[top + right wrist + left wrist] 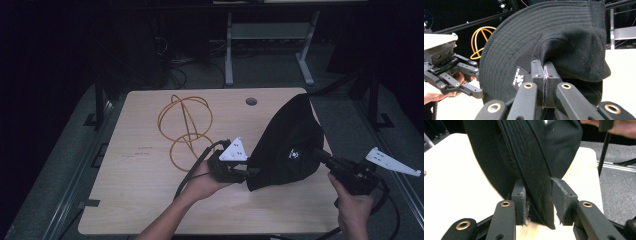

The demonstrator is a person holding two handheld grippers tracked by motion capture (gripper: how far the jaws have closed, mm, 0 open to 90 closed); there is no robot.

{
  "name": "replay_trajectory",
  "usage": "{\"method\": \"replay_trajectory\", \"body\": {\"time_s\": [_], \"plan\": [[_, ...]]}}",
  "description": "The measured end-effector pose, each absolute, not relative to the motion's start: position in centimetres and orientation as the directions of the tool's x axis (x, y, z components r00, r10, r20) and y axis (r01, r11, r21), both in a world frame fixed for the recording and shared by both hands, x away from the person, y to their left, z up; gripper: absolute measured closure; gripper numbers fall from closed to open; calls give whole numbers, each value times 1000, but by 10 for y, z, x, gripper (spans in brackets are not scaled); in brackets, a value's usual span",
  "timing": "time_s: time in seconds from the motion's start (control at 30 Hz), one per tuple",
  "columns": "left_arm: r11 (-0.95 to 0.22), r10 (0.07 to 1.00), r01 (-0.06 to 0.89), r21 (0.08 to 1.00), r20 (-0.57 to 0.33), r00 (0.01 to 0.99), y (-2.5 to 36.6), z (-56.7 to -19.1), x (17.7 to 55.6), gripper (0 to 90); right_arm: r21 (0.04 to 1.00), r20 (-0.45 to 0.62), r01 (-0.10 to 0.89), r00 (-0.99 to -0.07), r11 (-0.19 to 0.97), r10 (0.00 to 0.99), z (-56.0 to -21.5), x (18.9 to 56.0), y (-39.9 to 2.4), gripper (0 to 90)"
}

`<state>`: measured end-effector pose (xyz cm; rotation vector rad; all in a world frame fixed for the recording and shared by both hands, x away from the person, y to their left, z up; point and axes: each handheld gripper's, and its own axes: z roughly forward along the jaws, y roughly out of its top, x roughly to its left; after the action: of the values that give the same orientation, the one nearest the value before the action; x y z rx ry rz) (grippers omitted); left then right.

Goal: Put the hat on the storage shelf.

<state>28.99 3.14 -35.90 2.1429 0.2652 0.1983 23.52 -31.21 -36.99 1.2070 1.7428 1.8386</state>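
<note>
Standing on edge at the table's (150,200) four o'clock area, one black bucket hat (290,142) had its long axis running from five o'clock up to twelve o'clock, peak pointing away from the person. One right gripper (545,75) was clamped tight on a fold of the crown. One left gripper (539,195) had its jaws parted, the brim between the pads, one pad apart from it. One orange wire frame (185,130) lay at eleven o'clock.
</note>
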Motion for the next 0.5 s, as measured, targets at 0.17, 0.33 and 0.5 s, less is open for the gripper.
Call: {"method": "replay_trajectory", "body": {"time_s": [0.17,0.33,0.5], "plan": [[-554,277,114,825,53,960,39,-363,287,606,941,316,294,-598,-166,737,-359,236,-313,893],[-555,294,125,822,53,955,50,-369,284,585,950,280,287,-614,-122,738,-345,238,-314,893],[-559,305,137,818,50,951,61,-375,279,569,958,245,273,-629,-85,738,-331,241,-313,893]]}}
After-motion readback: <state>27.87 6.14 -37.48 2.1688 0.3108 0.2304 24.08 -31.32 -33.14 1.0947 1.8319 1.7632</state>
